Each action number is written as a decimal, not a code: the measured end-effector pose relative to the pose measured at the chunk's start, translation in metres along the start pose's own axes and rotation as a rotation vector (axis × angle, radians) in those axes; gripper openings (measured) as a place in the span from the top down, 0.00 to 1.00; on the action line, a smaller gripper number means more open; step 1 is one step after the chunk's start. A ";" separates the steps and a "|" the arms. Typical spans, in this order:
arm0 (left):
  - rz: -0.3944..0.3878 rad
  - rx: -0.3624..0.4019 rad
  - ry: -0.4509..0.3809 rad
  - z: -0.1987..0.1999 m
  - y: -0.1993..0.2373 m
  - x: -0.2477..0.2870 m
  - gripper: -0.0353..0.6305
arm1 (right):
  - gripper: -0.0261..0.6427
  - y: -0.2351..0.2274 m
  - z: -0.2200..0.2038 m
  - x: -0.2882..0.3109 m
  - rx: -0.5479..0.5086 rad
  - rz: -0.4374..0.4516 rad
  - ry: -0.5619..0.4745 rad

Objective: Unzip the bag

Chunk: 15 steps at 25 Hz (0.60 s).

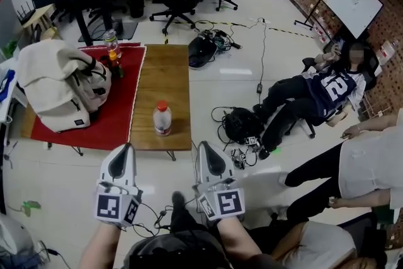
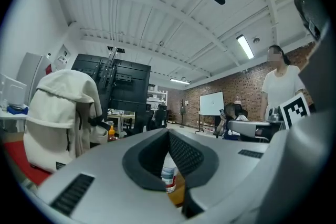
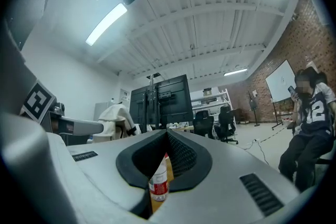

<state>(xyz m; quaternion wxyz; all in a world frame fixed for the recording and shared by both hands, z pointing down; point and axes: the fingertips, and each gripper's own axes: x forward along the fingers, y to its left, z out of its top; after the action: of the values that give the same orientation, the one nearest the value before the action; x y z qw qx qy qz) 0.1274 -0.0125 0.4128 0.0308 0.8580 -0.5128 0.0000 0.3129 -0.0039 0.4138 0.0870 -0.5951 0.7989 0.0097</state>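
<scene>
Office floor, low tabletop (image 1: 171, 66) | bag (image 1: 60, 88) slumped on red cloth (image 1: 119, 116), left part of tabletop | bottle (image 1: 162, 118) upright on bare wood, near edge | left gripper (image 1: 126, 148) jaws closed, empty, short of near edge | right gripper (image 1: 203, 145) likewise, just beside it

"12" on a seated person's jersey (image 1: 332, 86)
</scene>
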 end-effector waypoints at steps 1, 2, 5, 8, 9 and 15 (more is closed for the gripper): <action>0.001 -0.001 0.001 0.003 0.001 0.013 0.91 | 0.94 -0.007 0.004 0.011 0.009 0.007 -0.008; 0.002 0.001 0.004 0.005 0.002 0.025 0.91 | 0.94 -0.013 0.008 0.021 0.016 0.016 -0.016; 0.011 0.000 0.010 0.010 0.000 0.056 0.91 | 0.94 -0.030 0.019 0.045 0.017 0.043 -0.032; 0.025 -0.006 0.017 0.013 -0.001 0.082 0.91 | 0.94 -0.048 0.025 0.066 0.028 0.056 -0.049; 0.026 -0.002 0.019 0.013 -0.001 0.089 0.91 | 0.94 -0.053 0.026 0.072 0.033 0.061 -0.053; 0.075 -0.003 0.008 0.018 0.006 0.123 0.91 | 0.94 -0.083 0.032 0.099 0.020 0.103 -0.064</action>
<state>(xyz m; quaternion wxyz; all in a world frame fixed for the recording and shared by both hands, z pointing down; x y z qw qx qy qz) 0.1802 -0.1244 0.3985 0.0341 0.8381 -0.5445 0.0039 0.3683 -0.1179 0.3748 0.1181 -0.5517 0.8252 0.0251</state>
